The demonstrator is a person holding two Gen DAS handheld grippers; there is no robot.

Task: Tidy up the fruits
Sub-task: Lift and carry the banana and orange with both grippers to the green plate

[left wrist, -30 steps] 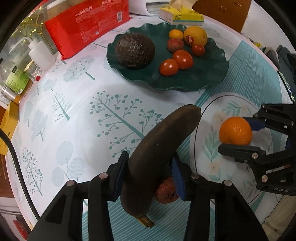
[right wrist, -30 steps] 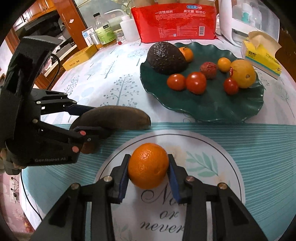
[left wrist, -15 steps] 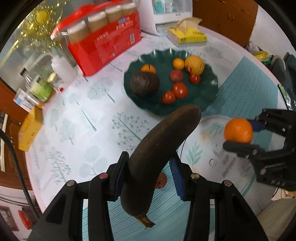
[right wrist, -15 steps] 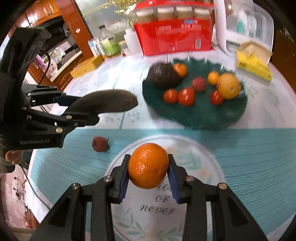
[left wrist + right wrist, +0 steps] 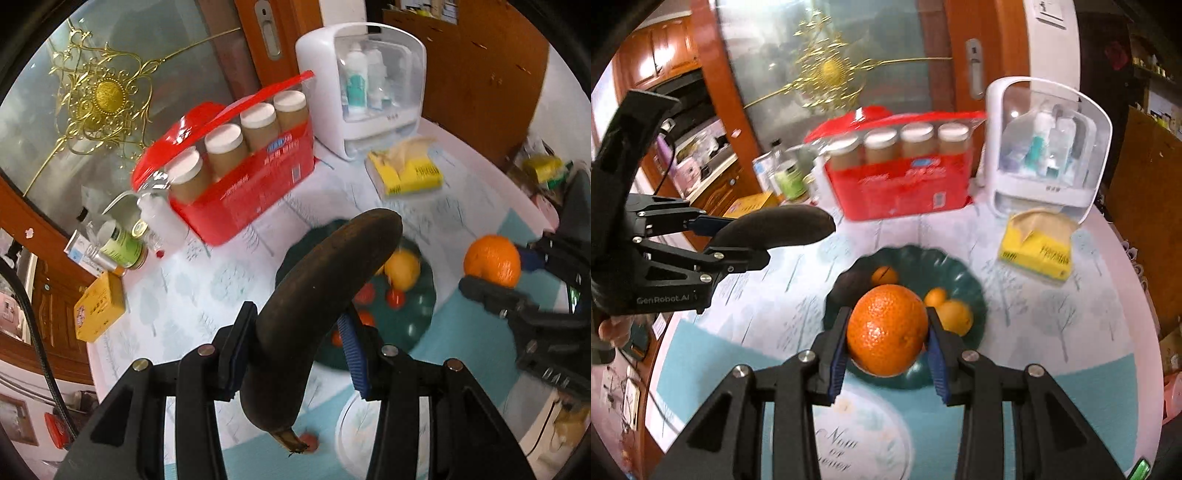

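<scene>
The left gripper (image 5: 295,350) pinches a dark, curved, matte-skinned banana (image 5: 325,306) at mid-frame, its stem end pointing down; the right gripper (image 5: 886,350) clamps a round, dimpled orange (image 5: 886,329) between blue ribbed pads (image 5: 837,363), low centre of its view; behind both lies a scalloped dark green plate (image 5: 971,295) of small round fruit, blurred; a glossy red package (image 5: 255,192) stands upper left.
</scene>
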